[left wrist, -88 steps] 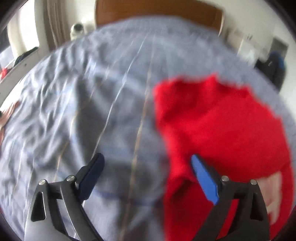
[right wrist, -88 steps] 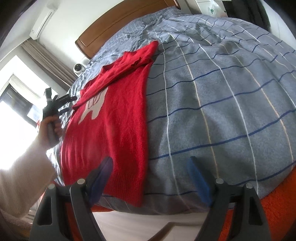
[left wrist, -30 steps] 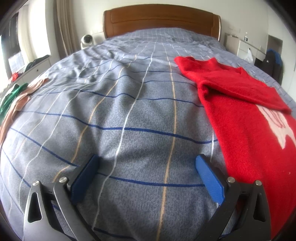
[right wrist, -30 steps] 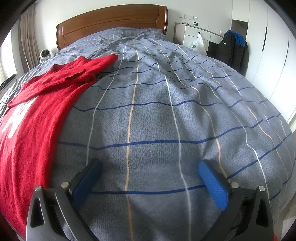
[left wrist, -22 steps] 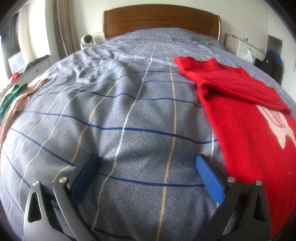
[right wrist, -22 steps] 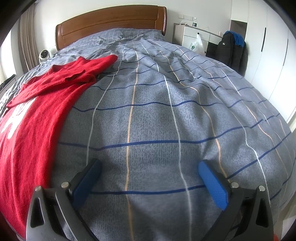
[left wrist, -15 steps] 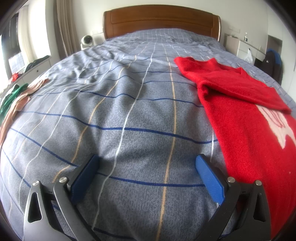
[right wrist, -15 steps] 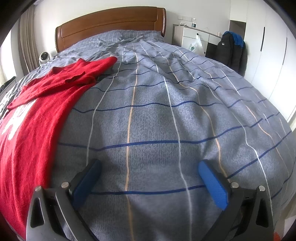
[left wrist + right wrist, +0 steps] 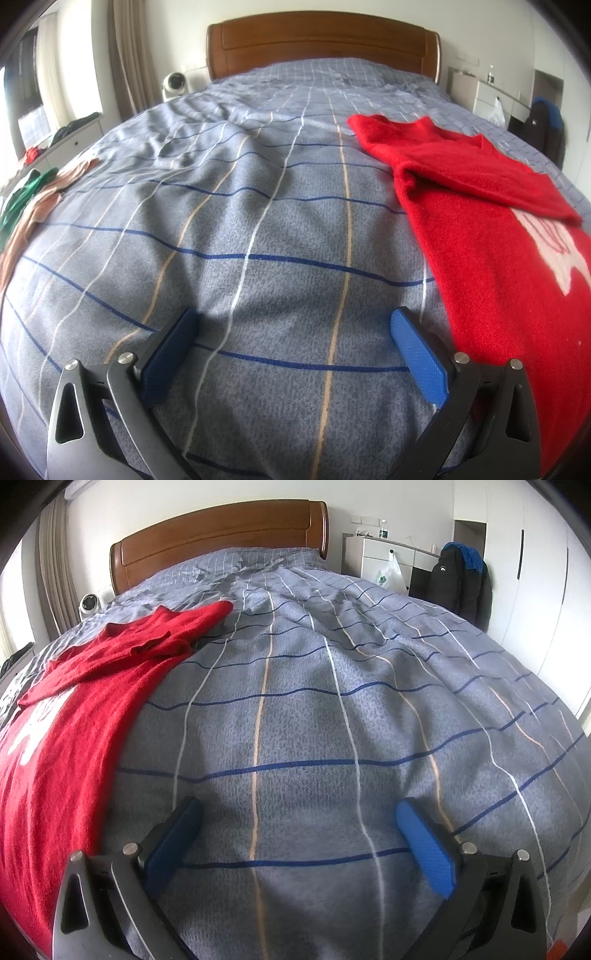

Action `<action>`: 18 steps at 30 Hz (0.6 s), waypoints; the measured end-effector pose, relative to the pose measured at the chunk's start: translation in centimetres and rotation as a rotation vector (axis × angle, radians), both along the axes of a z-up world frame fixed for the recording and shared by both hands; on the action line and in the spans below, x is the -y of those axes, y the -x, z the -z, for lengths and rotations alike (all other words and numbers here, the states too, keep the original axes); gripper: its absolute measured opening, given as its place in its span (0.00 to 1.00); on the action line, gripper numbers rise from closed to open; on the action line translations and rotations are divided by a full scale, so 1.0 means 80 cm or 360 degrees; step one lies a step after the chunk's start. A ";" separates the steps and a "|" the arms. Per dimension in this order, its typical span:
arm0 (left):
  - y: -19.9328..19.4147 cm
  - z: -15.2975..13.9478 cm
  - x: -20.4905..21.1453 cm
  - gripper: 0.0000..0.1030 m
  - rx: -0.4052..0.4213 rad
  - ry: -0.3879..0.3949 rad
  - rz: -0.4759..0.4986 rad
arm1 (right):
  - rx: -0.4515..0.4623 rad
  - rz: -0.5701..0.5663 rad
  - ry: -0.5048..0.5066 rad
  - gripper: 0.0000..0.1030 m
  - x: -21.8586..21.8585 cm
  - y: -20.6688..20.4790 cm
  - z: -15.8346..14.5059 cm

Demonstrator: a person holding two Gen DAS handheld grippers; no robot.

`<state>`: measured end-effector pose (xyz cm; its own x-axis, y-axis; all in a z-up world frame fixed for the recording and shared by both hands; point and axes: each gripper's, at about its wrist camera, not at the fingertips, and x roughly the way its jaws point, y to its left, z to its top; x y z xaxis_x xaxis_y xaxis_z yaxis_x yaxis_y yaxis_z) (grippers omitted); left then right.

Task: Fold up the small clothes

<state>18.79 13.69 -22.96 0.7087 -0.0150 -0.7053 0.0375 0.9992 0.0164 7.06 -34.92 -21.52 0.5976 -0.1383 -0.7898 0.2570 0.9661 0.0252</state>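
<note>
Sweater [image 9: 491, 236] lies between both empty claws — untouched.

I see the sweater [image 9: 491, 229] lying on the bed [image 9: 258, 221], between my two hand-held grippers: it is right of the left hand-held gripper [image 9: 291, 332] and left of the right hand-held gripper [image 9: 297, 821], with one sleeve folded across its chest. Behind the sweater stands the headboard [image 9: 321, 40]. Far left of the sweater, other clothes [image 9: 26, 206] lie at the bed's edge.
</note>
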 end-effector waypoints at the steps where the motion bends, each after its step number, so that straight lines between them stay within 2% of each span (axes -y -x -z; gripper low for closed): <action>1: 0.000 0.000 0.000 1.00 0.0001 -0.0001 0.0000 | 0.0004 0.0000 -0.0001 1.00 0.000 0.000 0.000; 18: 0.001 0.001 0.000 1.00 0.0005 -0.0002 0.0002 | 0.0019 -0.0002 0.0000 1.00 0.000 0.002 0.001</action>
<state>18.72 13.66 -23.03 0.7109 -0.0147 -0.7031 0.0385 0.9991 0.0180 6.88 -34.94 -21.56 0.6071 -0.1375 -0.7827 0.2554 0.9664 0.0283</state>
